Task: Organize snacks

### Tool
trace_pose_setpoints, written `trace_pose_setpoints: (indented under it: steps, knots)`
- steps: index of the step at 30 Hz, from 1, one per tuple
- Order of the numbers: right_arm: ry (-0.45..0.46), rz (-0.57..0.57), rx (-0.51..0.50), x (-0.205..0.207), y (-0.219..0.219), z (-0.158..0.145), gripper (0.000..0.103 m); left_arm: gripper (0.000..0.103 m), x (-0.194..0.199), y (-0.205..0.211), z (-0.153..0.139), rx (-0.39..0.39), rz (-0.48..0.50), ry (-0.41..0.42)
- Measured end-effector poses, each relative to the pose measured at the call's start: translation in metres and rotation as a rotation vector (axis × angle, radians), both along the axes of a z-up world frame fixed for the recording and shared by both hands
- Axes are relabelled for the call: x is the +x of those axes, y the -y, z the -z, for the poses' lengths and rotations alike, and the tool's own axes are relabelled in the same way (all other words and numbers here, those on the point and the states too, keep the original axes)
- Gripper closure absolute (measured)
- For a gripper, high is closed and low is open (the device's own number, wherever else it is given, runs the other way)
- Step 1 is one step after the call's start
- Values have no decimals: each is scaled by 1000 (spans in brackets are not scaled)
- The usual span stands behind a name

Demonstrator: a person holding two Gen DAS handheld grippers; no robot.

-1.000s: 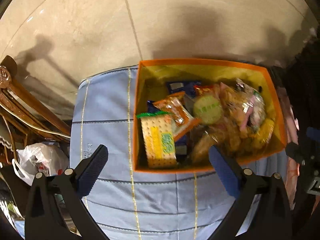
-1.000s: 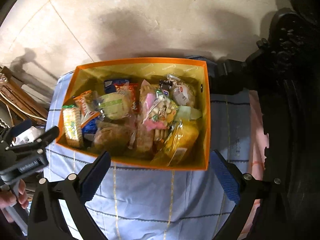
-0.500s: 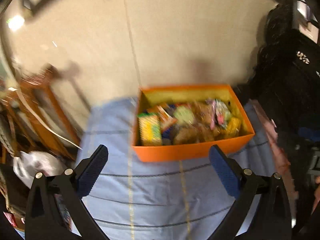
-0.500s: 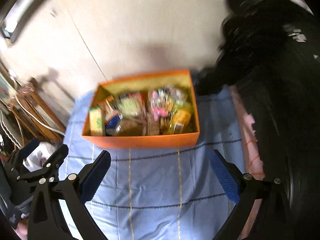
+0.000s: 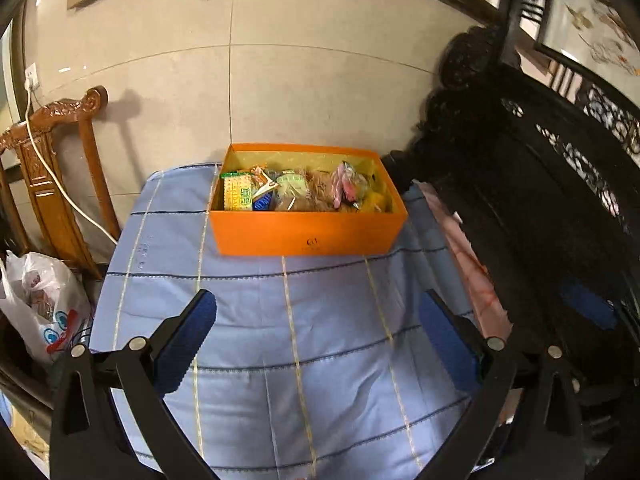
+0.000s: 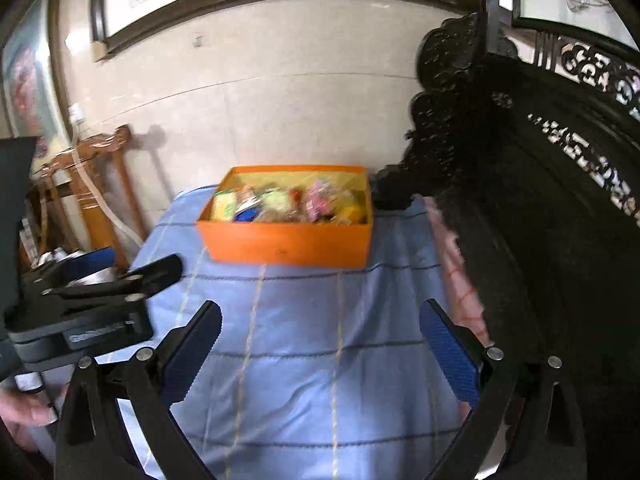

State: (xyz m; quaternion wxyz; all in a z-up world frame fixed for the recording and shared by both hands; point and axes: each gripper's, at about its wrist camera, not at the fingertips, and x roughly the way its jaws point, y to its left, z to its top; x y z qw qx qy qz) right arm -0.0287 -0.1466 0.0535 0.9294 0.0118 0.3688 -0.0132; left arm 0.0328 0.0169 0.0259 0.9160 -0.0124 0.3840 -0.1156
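An orange box [image 5: 308, 236] [image 6: 288, 242] full of several wrapped snacks stands at the far end of a blue quilted cloth [image 5: 320, 360] [image 6: 320, 360]. A green and yellow cracker pack [image 5: 238, 196] leans at its left end, a pink packet [image 5: 344, 184] near the right. My left gripper [image 5: 316, 344] is open and empty, well short of the box. My right gripper [image 6: 320, 344] is open too, nothing between its blue pads. In the right wrist view the left gripper [image 6: 100, 280] shows at the left edge, with a hand [image 6: 28, 412] under it.
A carved dark wooden furniture piece [image 5: 540, 184] [image 6: 540, 200] runs along the right side. A brown wooden chair [image 5: 52, 176] with a white cable stands at the left by the tiled wall. A white plastic bag [image 5: 44, 304] sits below it. Pink cloth [image 5: 468, 256] lies beside the blue one.
Both grippers have pulled back and up from directly over the box, so it now sits far ahead and smaller. Both stay open and empty.
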Motion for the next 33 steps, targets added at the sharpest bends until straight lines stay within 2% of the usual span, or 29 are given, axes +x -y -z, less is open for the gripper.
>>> trace_pose_setpoints:
  steps: [2, 4, 9, 13, 16, 19, 24, 28, 33]
  knots:
    - [27, -18, -15, -5, 1, -1, 4, 4, -16, 2, -2, 7, -56, 30]
    - [30, -30, -10, -9, 6, -3, 4, 4, -26, 1, -1, -14, -88, 22]
    - [38, -18, -4, -21, 13, -3, 4, 4, -42, 2, 4, -12, -39, 1]
    - [56, -25, 1, -28, 14, -5, 4, 4, -39, 2, 10, 53, -80, -29]
    - [53, -33, 43, -30, 17, -7, 4, 4, -36, 5, 7, 98, -95, -11]
    - [44, -25, 33, -30, 19, -5, 4, 4, -36, 8, 5, 128, -89, 21]
    - [52, 8, 28, -30, 24, -4, 4, 4, -31, 8, 4, 98, -63, 27]
    - [61, 23, 36, -30, 28, -6, 4, 4, -28, 9, 4, 133, -70, 15]
    - [61, 29, 40, -30, 30, -4, 4, 4, -28, 11, 0, 132, -45, 27]
